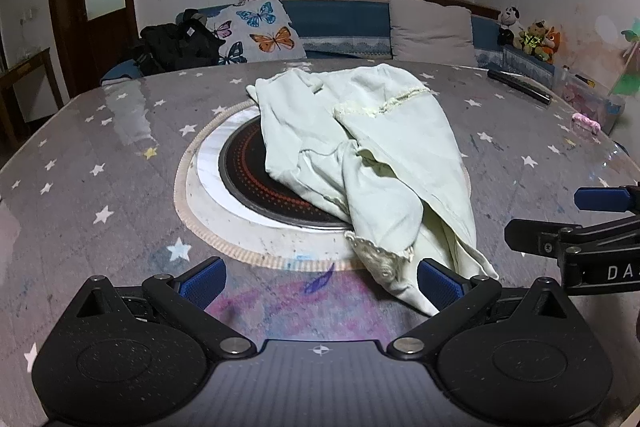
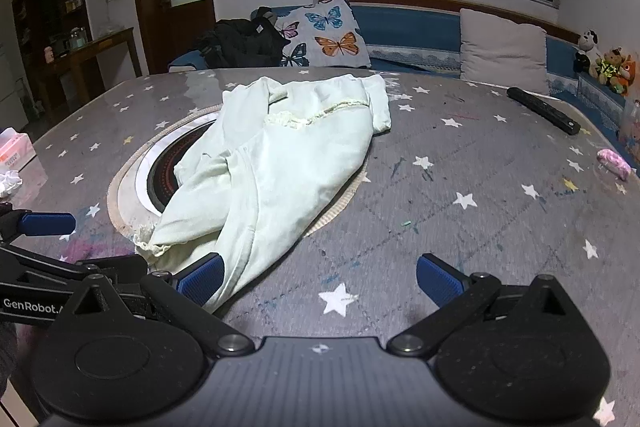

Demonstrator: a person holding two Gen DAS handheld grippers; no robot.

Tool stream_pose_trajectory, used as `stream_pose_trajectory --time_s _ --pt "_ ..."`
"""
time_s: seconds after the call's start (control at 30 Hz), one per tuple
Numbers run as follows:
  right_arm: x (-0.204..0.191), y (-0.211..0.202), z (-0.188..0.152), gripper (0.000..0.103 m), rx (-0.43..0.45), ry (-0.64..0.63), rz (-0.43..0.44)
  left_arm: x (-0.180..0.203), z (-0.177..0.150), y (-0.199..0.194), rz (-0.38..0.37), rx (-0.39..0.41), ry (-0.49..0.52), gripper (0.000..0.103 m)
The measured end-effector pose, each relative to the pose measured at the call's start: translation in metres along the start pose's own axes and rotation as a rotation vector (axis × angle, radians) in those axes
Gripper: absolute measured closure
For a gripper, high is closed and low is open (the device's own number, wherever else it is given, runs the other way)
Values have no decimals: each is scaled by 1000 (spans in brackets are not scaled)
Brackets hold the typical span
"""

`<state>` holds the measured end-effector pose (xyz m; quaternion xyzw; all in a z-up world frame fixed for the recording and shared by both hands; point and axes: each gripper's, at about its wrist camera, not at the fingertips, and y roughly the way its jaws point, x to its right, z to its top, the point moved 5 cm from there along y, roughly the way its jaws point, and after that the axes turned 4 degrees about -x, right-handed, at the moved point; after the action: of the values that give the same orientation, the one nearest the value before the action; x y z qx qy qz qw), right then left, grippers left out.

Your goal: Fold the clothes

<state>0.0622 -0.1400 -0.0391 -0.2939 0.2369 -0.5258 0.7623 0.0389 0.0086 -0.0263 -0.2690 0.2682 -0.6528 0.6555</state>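
So the pale green garment (image 1: 372, 163) lies crumpled on the counter (image 1: 100, 163), half covering the round cooktop (image 1: 248, 171). Both the left hand-held gripper (image 1: 320, 283) and right hand-held gripper (image 2: 320, 277) are spread wide, empty. Black remote (image 2: 544, 110) and pink wrapper (image 2: 614, 163) sit well apart.

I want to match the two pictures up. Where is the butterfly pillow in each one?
Left wrist view: the butterfly pillow is at upper left of centre, on the blue sofa behind the table.
Right wrist view: the butterfly pillow is at top centre, behind the table.
Shared landmark: the pale green garment lies crumpled on the table.
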Motion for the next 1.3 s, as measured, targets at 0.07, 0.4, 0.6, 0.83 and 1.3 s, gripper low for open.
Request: stream_pose_trajectory --time_s 0.07,0.4,0.6,0.83,1.3 --pt "1 1 2 0 0 -2 4 -1 3 1 -4 6 6 1" --pt "6 10 23 0 -3 -11 35 7 20 11 -46 35 89 14" --pt "8 22 40 5 -11 -20 39 2 38 27 -70 28 95 32" --pt "3 43 63 18 -33 -25 73 10 51 54 -159 -4 131 47" --pt "-42 106 94 49 -132 -89 239 -6 50 68 -243 -11 114 99"
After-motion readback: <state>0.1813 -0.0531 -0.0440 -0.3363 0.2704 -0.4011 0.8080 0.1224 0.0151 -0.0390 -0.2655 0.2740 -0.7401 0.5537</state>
